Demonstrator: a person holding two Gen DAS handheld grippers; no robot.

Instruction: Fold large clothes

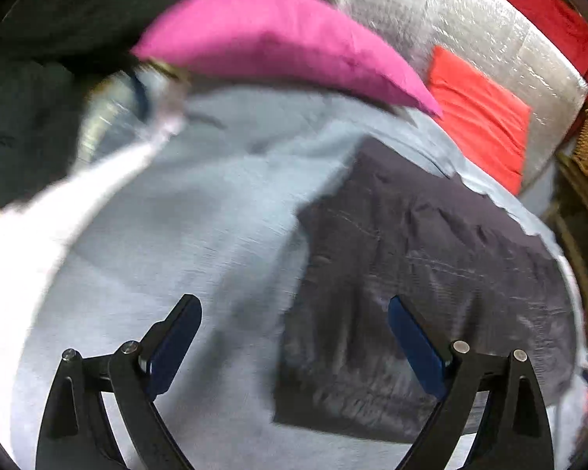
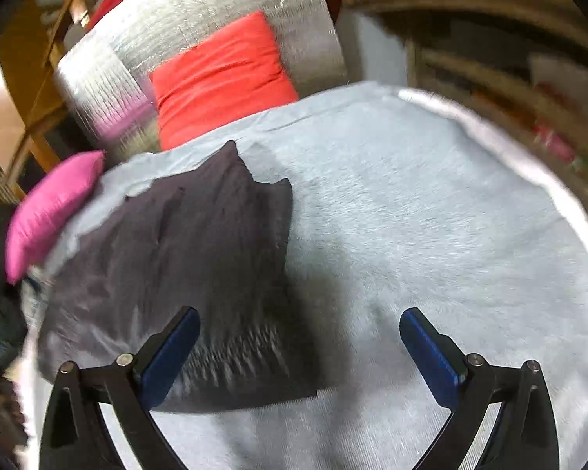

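Both your left gripper (image 1: pixel 294 346) and right gripper (image 2: pixel 300 356) hang wide, empty — dark garment (image 2: pixel 184 274) lies bunched on the pale blue sheet (image 2: pixel 411 215). Pinch carelessly and you'll probably snag sheet too.

The garment (image 2: pixel 184 282) is dark matt cloth, creased, with a faint sheen (stitched seams show in the left view). The cover (image 2: pixel 431 203) under it is pale, matt, finely ribbed fabric. The pink cushion (image 1: pixel 278 39) looks smooth and slightly lustrous. Behind, a foil sheet (image 2: pixel 200 23) glitters, crinkled. The fingers (image 2: pixel 168 356) carry matt blue pads on black plastic.
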